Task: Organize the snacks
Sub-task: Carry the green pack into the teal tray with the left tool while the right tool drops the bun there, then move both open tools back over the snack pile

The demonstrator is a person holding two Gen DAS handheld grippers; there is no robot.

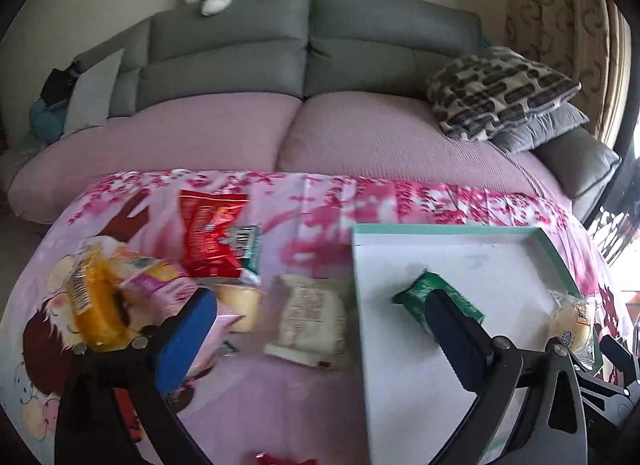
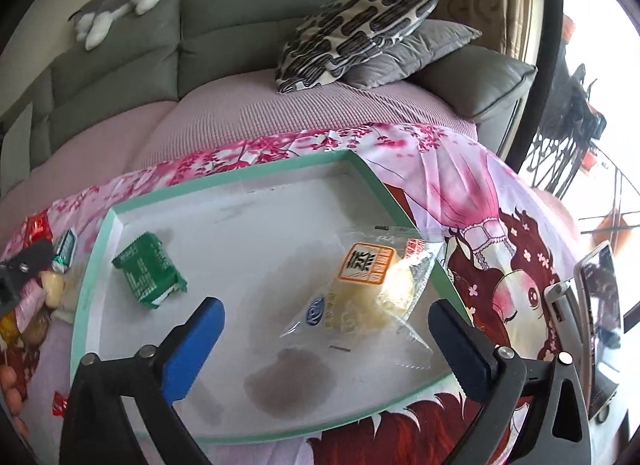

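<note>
Tray (image 2: 248, 181): white, mint-green rim, flat on the surface's right side.
Green packet (image 2: 149, 274): lies flat near the tray's left rim.
Clear-wrapped bun (image 2: 372, 297): against the tray's right rim.
Red packet (image 1: 210, 237), white packet (image 1: 310, 315), yellow snack (image 1: 94, 305): loose on the surface left of the tray.

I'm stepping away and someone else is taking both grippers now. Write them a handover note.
Left gripper: jaws open, empty, over the tray's left edge.
Right gripper: jaws open, empty, over the tray, around the clear-wrapped bun but not closed on it.
Done: two snacks lie in the mint-rimmed tray: the green packet near its left side and the bun at its right edge.
Left: snacks on the pink cloth to the tray's left: red bag, white packet, yellow-wrapped snack, pink packet, small cup, and a green-and-white packet. Move them into the tray.
</note>
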